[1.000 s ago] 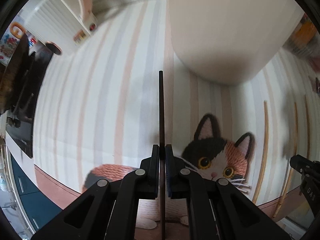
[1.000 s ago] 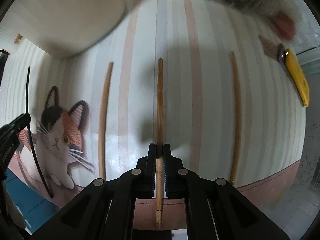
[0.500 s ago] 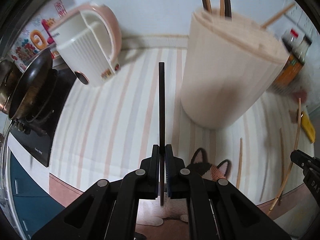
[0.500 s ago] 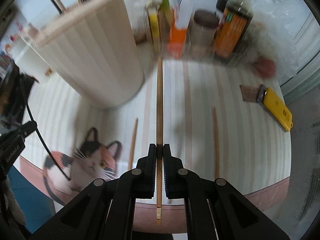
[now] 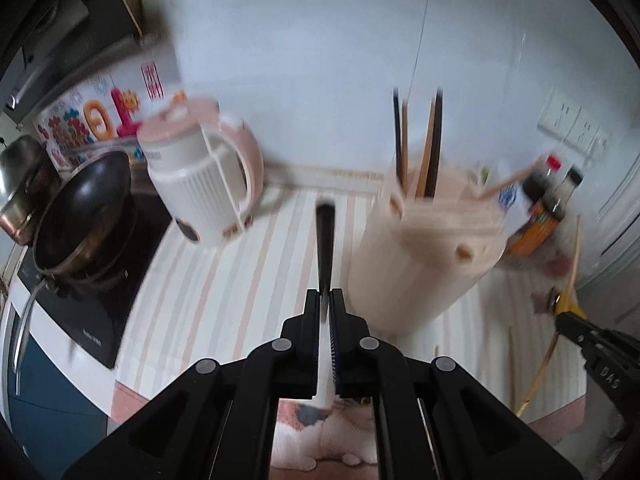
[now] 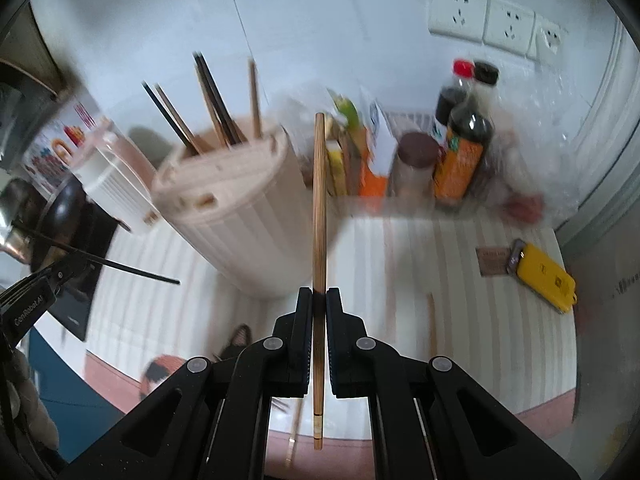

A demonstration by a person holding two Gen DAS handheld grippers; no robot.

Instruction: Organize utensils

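Lifting is complete on both sides: a second ago each chopstick lay on the striped mat, now both are clear of the bench. The left gripper point(image 5: 325, 300) pinches a black chopstick point(image 5: 324, 248), with the holder point(image 5: 424, 256) ahead and to its right. The right gripper point(image 6: 319, 300) pinches a wooden chopstick point(image 6: 319, 216), holder ahead to its left. Judgement: insertion into the holder comes next. Only the right view shows the yellow case point(image 6: 546, 276); only the left shows the pan point(image 5: 80, 208).
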